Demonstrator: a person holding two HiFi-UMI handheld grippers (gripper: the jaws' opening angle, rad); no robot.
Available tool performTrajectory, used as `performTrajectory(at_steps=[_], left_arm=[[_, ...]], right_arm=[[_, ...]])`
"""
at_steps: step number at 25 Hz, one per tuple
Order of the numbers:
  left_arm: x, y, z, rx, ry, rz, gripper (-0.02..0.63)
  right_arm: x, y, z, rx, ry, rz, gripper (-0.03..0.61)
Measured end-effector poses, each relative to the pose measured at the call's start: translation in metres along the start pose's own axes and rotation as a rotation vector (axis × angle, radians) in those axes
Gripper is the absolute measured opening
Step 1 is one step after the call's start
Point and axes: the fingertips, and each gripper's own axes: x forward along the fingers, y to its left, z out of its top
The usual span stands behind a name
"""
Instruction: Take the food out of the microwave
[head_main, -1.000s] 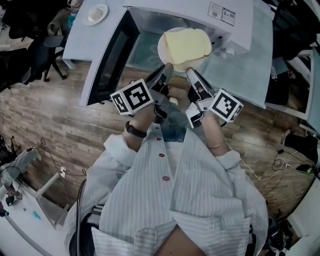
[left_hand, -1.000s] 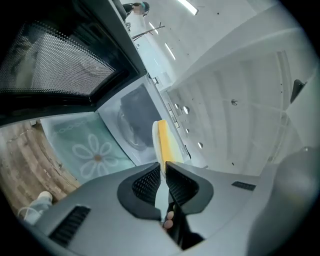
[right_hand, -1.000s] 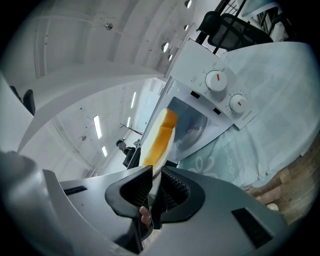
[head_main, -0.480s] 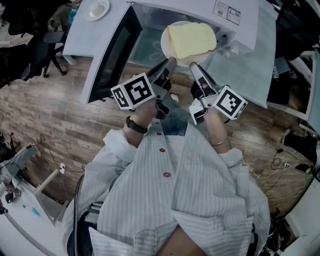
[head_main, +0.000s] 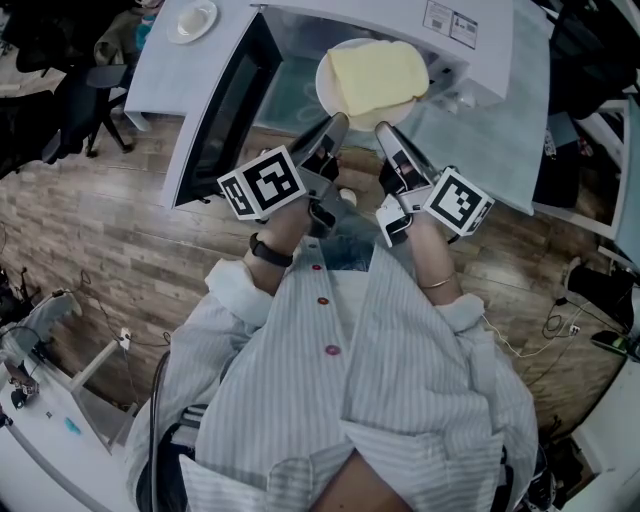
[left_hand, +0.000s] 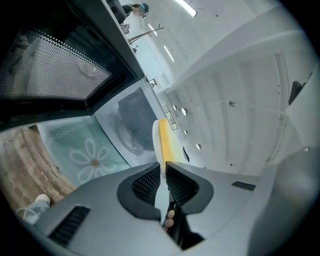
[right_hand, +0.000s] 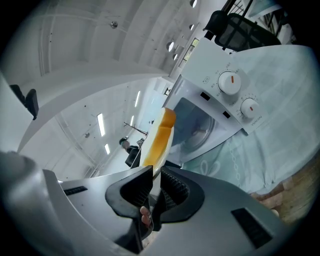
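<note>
Round white plate (head_main: 324, 92) with flat yellow food (head_main: 378, 72) sits slightly further up-frame than before; left gripper (head_main: 337, 122) and right gripper (head_main: 384, 130) both clamp its rim at open white microwave (head_main: 480, 60).

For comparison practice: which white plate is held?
The plate bearing yellow food, gripped by left tool and right tool; the dish rests on the table.

Cool, even indoor light from ceiling strip lamps (right_hand: 101, 125) fills every view; the head view is sharp, with soft shadows on the wooden floor (head_main: 90, 230); both gripper views bow strongly and darken to black at their corners.
</note>
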Motion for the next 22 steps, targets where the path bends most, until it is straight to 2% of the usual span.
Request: performTrajectory(at_steps=[22], left_arm=[[-0.0101,-0.0008,-0.006,-0.009,-0.015,-0.006,0.041]], right_arm=[[-0.0072,0.0042,-0.0081,0.001,-0.002,0.002,0.069]])
